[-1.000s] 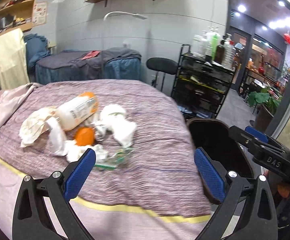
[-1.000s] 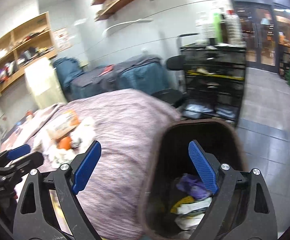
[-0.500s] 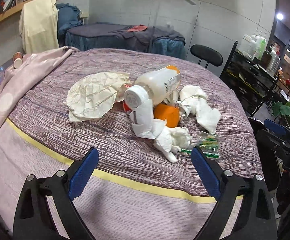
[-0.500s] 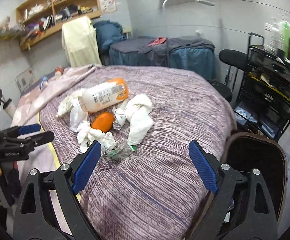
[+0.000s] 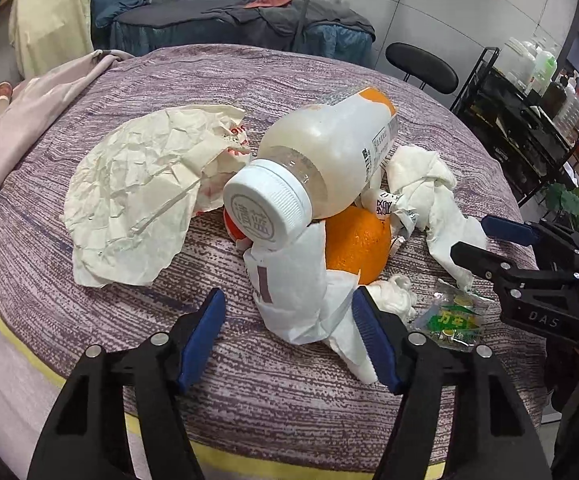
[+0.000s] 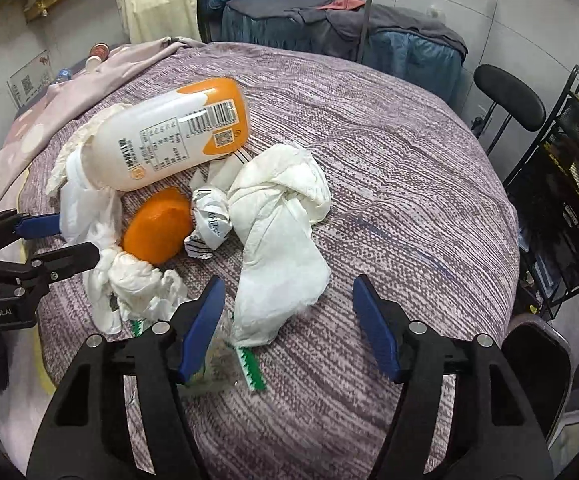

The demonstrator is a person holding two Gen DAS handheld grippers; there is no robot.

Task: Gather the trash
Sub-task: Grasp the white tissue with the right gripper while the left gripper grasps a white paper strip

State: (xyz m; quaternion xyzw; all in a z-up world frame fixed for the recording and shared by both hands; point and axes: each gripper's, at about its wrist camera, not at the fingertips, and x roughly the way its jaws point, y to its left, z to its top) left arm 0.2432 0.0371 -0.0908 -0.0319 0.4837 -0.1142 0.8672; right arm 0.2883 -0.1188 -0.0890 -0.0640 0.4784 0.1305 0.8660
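Left claw (image 5: 287, 320): jaws spread wide, gripping nothing, low over the near edge of the round table in a purple woven cloth (image 5: 129, 304). A folded white paper wrapper with a red mark (image 5: 289, 296) sits right between its blue pads, reaching back under the bottle cap. The right-hand pad touches or just overlaps a crumpled white tissue (image 5: 393, 298).

Right claw (image 6: 287, 322): also spread wide, empty, over the near-right part of the table. The tail of a long knotted white tissue (image 6: 285, 240) hangs between its pads, nearer the left one. A clear plastic wrapper with green print (image 6: 225, 360) lies under the left pad at the near edge.

Behind the left claw: an orange fruit (image 5: 359, 242) touching the paper wrapper, then a white plastic bottle with a white screw cap and orange base (image 5: 329, 164) lying on its side on top of the pile, cap towards the near edge. Left of the bottle, a big crumpled cream paper bag (image 5: 137, 200). A small crumpled printed wrapper (image 6: 209, 220) sits between fruit and knotted tissue.

Far side: a black stool (image 5: 421, 68) and black wire rack (image 6: 561, 200) beyond the table's right edge. A dark bin rim (image 6: 537, 356) is beside the near-right edge.
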